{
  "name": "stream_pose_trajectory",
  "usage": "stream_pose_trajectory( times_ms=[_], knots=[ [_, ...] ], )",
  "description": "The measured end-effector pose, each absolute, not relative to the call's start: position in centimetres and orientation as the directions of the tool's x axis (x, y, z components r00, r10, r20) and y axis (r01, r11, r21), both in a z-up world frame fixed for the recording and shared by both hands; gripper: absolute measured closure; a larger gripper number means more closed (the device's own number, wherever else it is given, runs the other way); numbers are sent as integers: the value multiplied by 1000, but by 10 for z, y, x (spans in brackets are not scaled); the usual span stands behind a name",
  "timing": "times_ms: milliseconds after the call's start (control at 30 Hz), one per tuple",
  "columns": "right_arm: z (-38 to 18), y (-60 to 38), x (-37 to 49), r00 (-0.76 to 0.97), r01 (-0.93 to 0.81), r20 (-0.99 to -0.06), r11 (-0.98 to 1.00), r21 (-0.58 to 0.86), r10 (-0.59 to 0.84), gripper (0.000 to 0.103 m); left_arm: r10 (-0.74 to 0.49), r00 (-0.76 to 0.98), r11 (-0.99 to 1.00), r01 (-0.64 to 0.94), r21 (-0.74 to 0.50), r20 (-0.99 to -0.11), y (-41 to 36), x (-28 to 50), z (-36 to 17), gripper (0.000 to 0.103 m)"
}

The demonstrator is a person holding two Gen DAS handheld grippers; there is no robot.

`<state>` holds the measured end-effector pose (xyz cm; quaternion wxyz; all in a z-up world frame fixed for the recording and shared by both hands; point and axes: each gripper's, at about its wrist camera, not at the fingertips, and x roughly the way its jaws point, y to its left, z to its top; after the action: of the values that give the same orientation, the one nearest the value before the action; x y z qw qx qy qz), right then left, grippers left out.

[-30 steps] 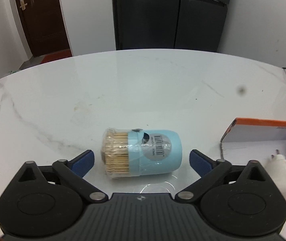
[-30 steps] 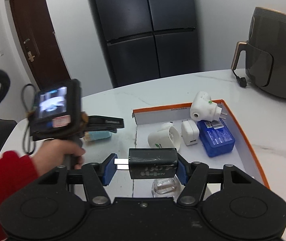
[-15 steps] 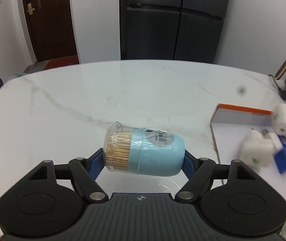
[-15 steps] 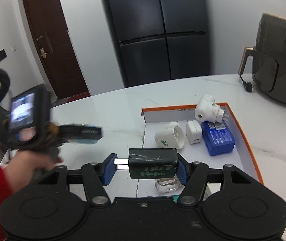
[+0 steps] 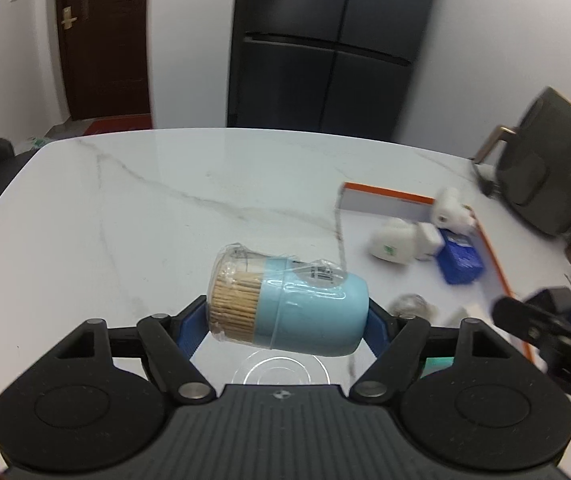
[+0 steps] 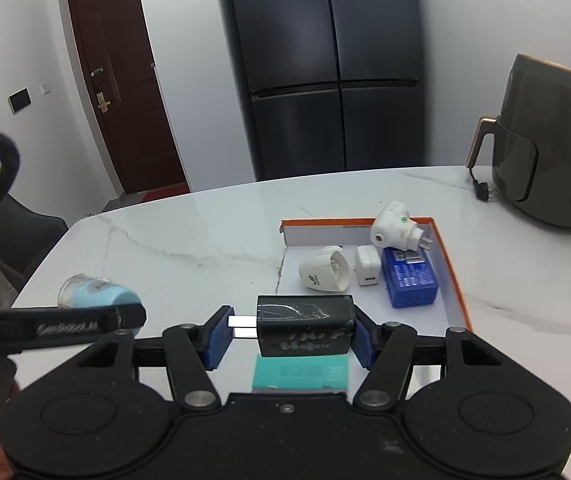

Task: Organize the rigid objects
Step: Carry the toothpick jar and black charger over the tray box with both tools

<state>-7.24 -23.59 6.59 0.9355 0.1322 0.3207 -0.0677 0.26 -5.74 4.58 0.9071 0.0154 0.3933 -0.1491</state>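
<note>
Glossy veined marble table (image 6: 205, 248). Shallow orange-rimmed cardboard tray (image 6: 451, 264): rounded white plugs, blue box. Left gripper (image 5: 287, 316) clamped on smooth blue toothpick jar (image 5: 309, 308), sideways, off the table. Right gripper (image 6: 291, 330) clamped on boxy black charger (image 6: 305, 330), prongs left.

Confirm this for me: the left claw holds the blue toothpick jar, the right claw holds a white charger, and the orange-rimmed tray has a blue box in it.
One thing is wrong: the charger in the right claw is black, not white, as the right wrist view shows. The rest stands: the left claw holds the blue toothpick jar, and the orange-rimmed tray has a blue box in it.
</note>
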Motion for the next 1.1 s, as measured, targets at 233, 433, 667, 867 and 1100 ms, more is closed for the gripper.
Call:
stream_pose_trajectory(
  times_ms=[233,433,667,867,1100],
  knots=[
    [72,-251,-97,795,239,-602,953,189,-80,30,-306,648,937,336,-99,-697,-91,-17,52,25],
    [78,-272,-115,804,291,-580,938,188,-133,30,-356,629,910,401,-104,-691,-124,-30,55,25],
    [82,-295,-131,809,342,-560,918,203,-178,30,-399,617,881,464,-96,-678,-154,-36,58,25],
    [85,-308,-140,813,363,-548,908,208,-199,30,-406,619,874,478,-87,-672,-168,-37,59,25],
    [86,-315,-147,815,367,-543,906,213,-202,30,-401,623,874,479,-77,-672,-176,-38,59,25]
  ],
)
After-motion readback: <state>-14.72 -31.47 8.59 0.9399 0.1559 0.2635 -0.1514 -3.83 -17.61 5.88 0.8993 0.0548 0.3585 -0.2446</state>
